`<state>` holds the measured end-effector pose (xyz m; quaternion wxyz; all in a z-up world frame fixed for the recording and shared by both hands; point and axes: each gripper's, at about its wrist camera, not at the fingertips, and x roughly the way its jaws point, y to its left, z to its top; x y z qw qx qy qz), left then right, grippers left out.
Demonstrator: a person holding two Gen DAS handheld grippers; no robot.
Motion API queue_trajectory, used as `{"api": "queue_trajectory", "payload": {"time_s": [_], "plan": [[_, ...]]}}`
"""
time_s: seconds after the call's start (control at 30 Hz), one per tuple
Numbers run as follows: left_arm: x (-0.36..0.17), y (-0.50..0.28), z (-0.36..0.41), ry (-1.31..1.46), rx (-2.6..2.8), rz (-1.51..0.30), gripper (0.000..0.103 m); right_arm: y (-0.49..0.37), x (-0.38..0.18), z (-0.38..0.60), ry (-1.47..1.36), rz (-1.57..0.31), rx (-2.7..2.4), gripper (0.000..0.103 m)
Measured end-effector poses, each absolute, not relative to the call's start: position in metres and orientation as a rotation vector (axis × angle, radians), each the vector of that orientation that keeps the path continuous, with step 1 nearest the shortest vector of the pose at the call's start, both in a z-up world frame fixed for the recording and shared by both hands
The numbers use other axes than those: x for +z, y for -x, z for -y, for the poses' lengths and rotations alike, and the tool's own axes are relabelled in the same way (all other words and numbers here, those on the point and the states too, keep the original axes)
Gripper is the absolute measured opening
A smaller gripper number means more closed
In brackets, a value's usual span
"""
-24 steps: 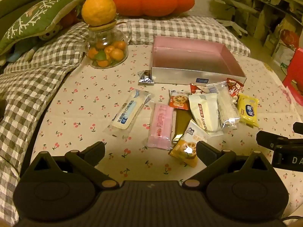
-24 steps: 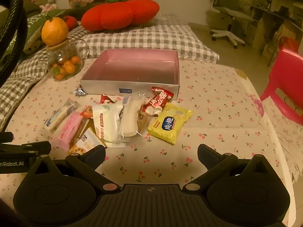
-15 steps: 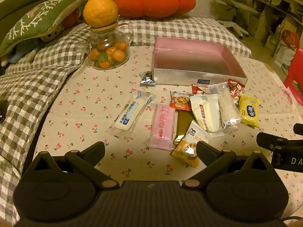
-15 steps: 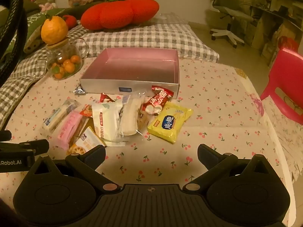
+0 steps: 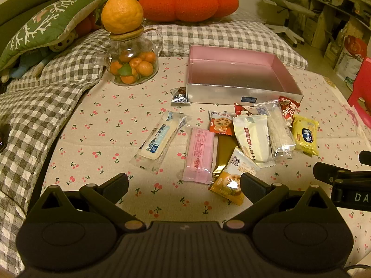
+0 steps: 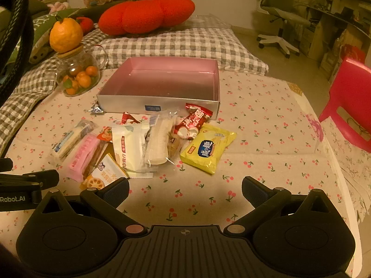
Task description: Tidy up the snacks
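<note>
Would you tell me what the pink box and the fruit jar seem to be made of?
Pink box: likely coated cardboard, given its thin straight walls, silvery outside and glossy pink lining. Fruit jar: clear glass, since the small oranges show through; its lid looks wooden or cork.

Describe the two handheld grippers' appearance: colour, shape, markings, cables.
The left gripper and right gripper are both matte black, with a ribbed central body, rounded side housings and angled fingers. The right gripper's side shows white "DA" letters, the left's "Robot.AI". A ribbed black cable crosses the right view's corner.
</note>
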<state>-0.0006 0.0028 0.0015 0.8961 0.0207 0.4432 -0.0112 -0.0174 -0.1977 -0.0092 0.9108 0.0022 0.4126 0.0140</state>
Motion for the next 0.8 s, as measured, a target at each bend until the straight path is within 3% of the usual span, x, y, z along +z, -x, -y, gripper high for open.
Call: {"api": "queue_trajectory", "payload": {"time_s": [0.8], "plan": [[-0.0019, 0.0022, -0.0013, -0.041, -0.024, -0.921, 0.103, 0.0203, -0.0184, 0.1991, -0.002, -0.854, 0.028, 0.103]]}}
